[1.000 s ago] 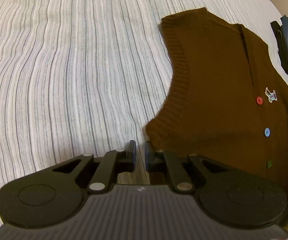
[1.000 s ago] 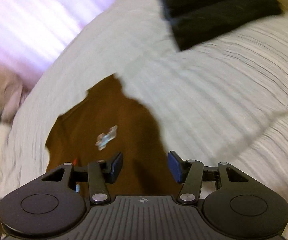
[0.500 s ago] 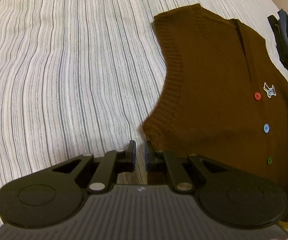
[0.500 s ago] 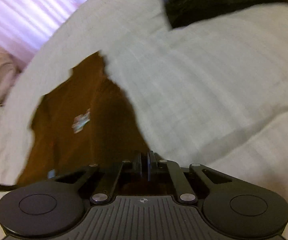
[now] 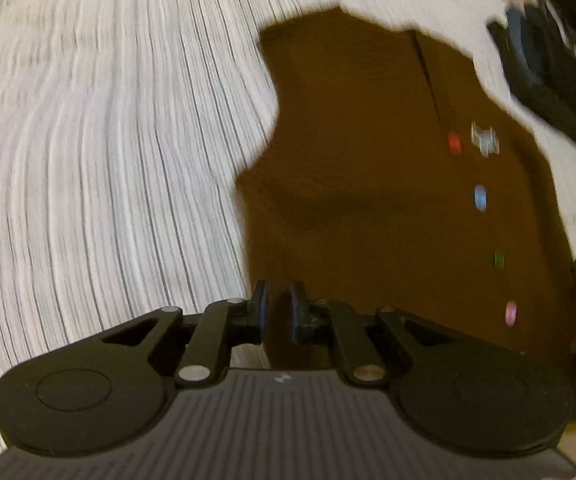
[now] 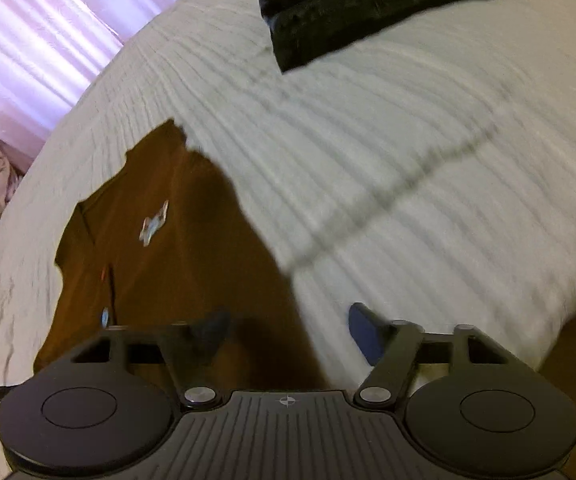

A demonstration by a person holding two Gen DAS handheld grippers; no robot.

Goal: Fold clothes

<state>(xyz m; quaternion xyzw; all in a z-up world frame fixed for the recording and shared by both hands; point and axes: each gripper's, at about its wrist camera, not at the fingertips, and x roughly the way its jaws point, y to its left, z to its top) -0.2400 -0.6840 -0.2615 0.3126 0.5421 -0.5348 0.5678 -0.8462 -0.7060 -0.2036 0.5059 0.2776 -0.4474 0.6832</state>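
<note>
A brown knitted vest (image 5: 368, 168) with coloured buttons and a small dog patch lies flat on the striped bed cover (image 5: 88, 160). My left gripper (image 5: 276, 308) sits at the vest's near left hem, jaws nearly closed with a narrow gap over the brown knit; the view is blurred. In the right wrist view the vest (image 6: 176, 264) lies at lower left. My right gripper (image 6: 288, 332) is open over the vest's near right edge, holding nothing.
A pile of dark folded clothes (image 6: 368, 8) lies at the far side of the bed, also at the upper right in the left wrist view (image 5: 556, 60). Pale curtains (image 6: 40, 40) hang beyond the bed. The bed's edge drops off at the near right (image 6: 568, 340).
The right gripper was open, shut half a second ago, and has opened wide again. The left gripper moved right onto the vest's hem, jaws still nearly closed. Both views blur from motion.
</note>
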